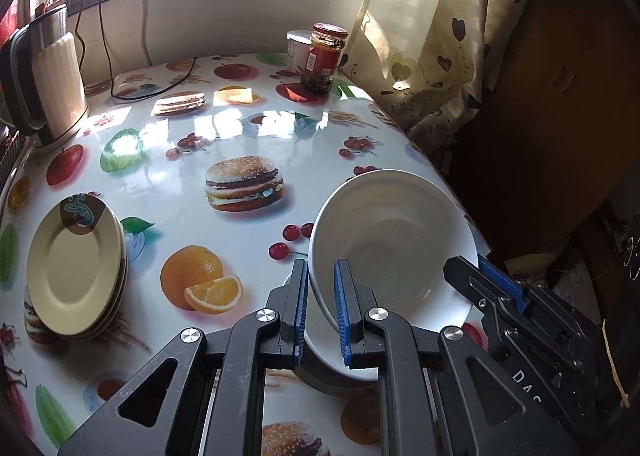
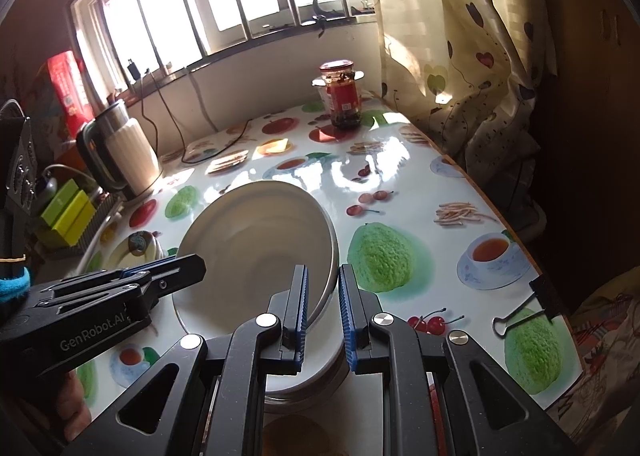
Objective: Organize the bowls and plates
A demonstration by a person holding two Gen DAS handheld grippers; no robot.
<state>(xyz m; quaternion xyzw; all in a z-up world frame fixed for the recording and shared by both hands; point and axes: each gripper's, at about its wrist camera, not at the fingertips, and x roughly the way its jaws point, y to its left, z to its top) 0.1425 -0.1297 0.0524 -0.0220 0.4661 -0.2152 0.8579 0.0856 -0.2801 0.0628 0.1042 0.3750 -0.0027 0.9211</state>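
two grippers shared one white bowl (image 1: 394,244): the left gripper (image 1: 322,308) had its fingers clenched on the bowl's near-left rim, and the right gripper (image 2: 323,312) had its fingers clenched on the opposite rim, so the bowl hung tilted between them over the near right part of the desk (image 1: 192,184). beneath it a grey round thing showed, perhaps another dish, though i could not tell what it was or whether the bowl touched it. a stack of cream plates (image 1: 76,268) sat well apart at the left edge of the desk, and a jar (image 1: 326,56) and a kettle (image 1: 48,84) stood at the far side. judging from this, the step in hand was carrying the bowl to its place. doing it well would have meant moving both hands together at one pace, keeping the rim from twisting in the pads, levelling the bowl before lowering it, and loosening both grips only once it rested flat, since the glossy cloth looked slippery.
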